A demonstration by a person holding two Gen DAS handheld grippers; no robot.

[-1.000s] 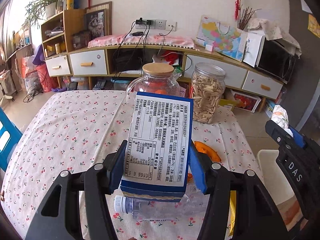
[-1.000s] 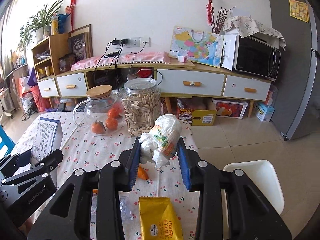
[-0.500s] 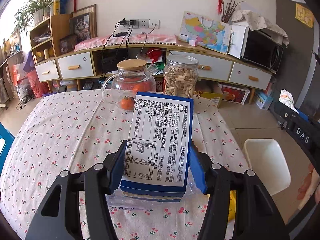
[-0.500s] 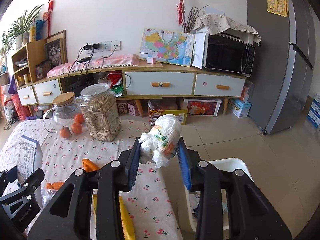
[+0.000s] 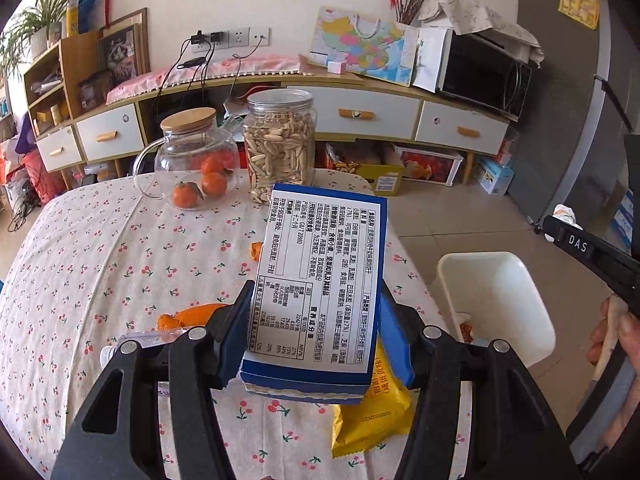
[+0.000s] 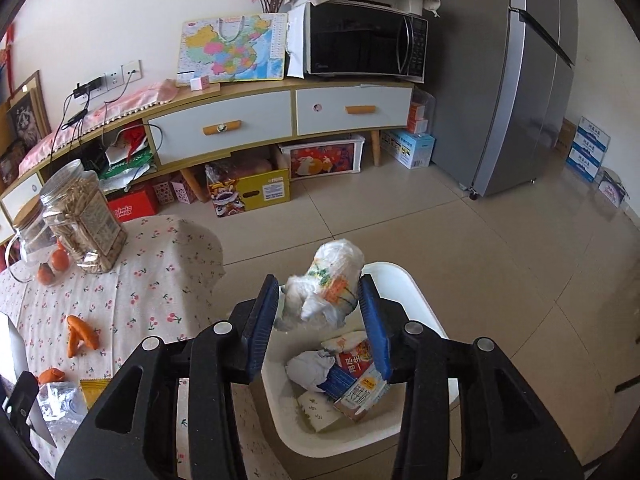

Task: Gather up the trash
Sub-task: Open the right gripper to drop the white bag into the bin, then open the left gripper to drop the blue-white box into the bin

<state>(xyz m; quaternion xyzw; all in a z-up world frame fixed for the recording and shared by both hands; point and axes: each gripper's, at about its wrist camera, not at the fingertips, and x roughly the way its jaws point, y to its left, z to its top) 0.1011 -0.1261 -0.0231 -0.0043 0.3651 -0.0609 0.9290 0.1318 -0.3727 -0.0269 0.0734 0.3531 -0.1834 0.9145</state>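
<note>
My left gripper (image 5: 316, 304) is shut on a blue-and-white food box (image 5: 320, 272), held above the cherry-print table near its right edge. My right gripper (image 6: 320, 300) hangs over the white bin (image 6: 420, 304) on the floor. Its jaws are opening. A crumpled white plastic bag (image 6: 328, 280) sits loosely between them, with a gap showing at the left pad. Wrappers and paper lie inside the bin. On the table remain orange peels (image 5: 192, 316), a clear plastic bottle (image 5: 140, 340) and a yellow snack packet (image 5: 372, 408).
A jar of seeds (image 5: 280, 148) and a glass pot of tangerines (image 5: 192, 160) stand at the table's far side. The bin (image 5: 500, 300) sits just right of the table. A low cabinet, boxes, a microwave and a fridge line the back wall.
Both grippers swung right, from over the table toward the bin. The right one now hangs above the bin and its jaws have widened around the bag. The left still grips the box.
</note>
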